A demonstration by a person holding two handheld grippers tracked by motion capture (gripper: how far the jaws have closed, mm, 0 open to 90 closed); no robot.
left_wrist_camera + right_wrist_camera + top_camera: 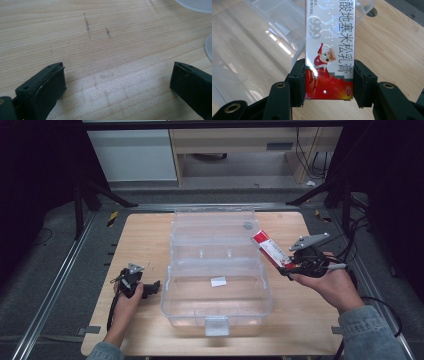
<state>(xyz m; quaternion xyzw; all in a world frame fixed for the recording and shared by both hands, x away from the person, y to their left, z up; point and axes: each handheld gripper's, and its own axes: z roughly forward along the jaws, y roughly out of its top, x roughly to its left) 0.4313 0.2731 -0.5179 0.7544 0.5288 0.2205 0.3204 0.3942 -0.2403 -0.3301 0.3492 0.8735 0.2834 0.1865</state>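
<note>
right tongs (329, 82) clamp the red-and-white carton (329, 50) half open, while left tongs (117, 85) gape wide, holding nothing.

A storage box (216, 270) with its lid (215, 227) swung back sits at the centre of the desk (145, 240) in the high view, the lid lying behind the tub toward the top of the frame. A small label (218, 281) lies inside the tub. The left gripper (134, 281) rests on the desk at lower left of the frame, just beside the box's left wall. The right gripper (300, 262) is at right of centre, above the desk, holding a carton (272, 251) that slants up-left over the box's right edge.
</note>
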